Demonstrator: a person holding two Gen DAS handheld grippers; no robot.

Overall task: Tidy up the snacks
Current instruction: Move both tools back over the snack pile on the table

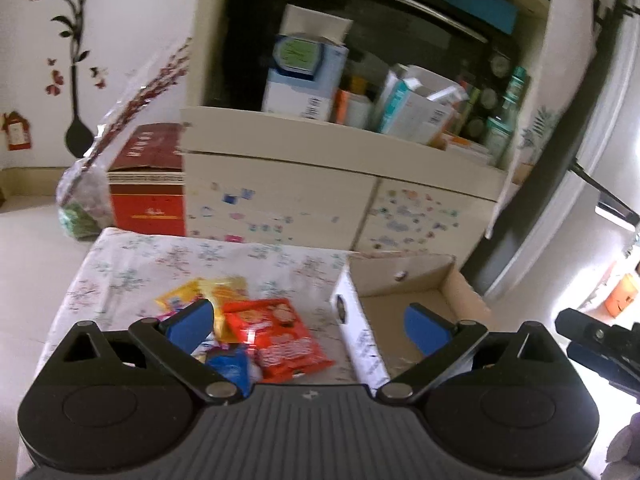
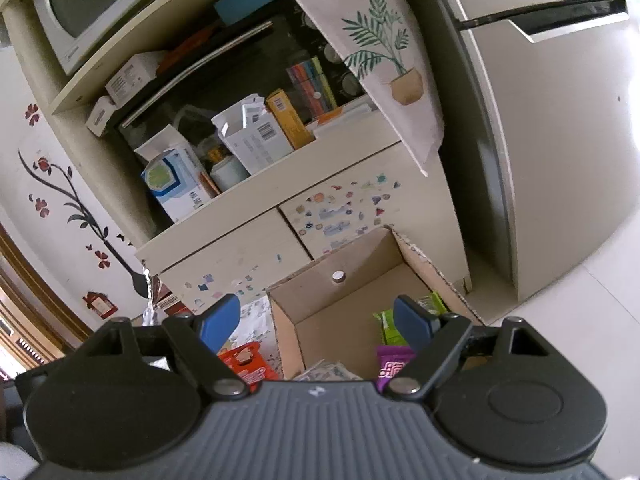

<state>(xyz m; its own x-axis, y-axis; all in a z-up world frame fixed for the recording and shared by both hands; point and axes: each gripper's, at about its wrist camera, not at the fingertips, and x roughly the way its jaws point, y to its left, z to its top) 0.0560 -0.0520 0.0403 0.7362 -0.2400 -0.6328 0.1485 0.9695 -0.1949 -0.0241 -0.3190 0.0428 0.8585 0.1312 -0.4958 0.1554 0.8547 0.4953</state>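
Partly done, by my reading. Cardboard box (image 2: 340, 312) already holds a green packet (image 2: 386, 326) and a purple packet (image 2: 390, 362), just beside the right gripper's (image 2: 316, 322) right-hand finger; its fingers stand apart, empty. Left gripper (image 1: 308, 320) fingers spread wide, nothing between them. Below them, still loose on the floral-cloth desk (image 1: 132, 256): red packet (image 1: 276, 336), yellow packet (image 1: 224, 292), blue packet (image 1: 232, 366). Box wall (image 1: 360, 336) stands between pile and box floor. Cluttered cabinet (image 1: 332, 184) beyond.

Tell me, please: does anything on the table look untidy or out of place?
Yes. Several snack packets lie in a loose, overlapping heap on the tablecloth beside the cardboard box, while only a few packets are inside it.
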